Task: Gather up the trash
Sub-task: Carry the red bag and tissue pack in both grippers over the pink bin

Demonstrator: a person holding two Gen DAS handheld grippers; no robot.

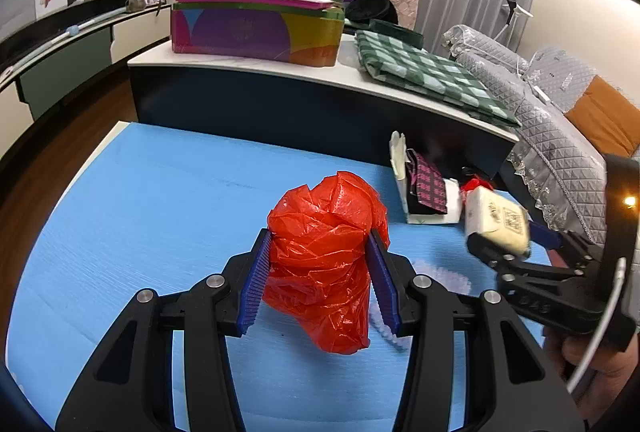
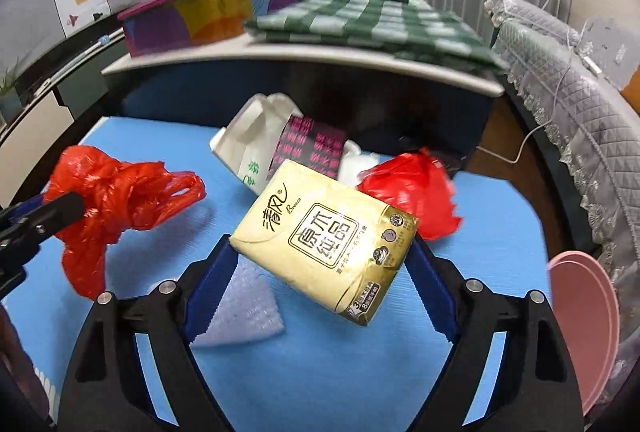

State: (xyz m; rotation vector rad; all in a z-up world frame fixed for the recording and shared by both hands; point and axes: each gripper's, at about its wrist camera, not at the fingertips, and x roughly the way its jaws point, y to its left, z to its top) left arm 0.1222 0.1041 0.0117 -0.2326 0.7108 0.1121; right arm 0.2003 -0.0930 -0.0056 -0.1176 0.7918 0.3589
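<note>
Red plastic bag (image 1: 324,264) pinched between my left gripper (image 1: 320,272) fingers, above blue bench (image 1: 140,211). Right gripper (image 2: 320,272) fingers clamp tissue pack (image 2: 324,240), lifted. Collecting underway; next, feed pack into bag, mouth seemingly bunched shut.

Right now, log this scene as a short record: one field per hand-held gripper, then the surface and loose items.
left hand-held gripper: shut on crumpled red plastic bag, lifted
right hand-held gripper: shut on yellow tissue pack, lifted off the mat
surface: blue foam mat
loose on mat: white bubble wrap piece; second red plastic bag; white paper bag
</note>
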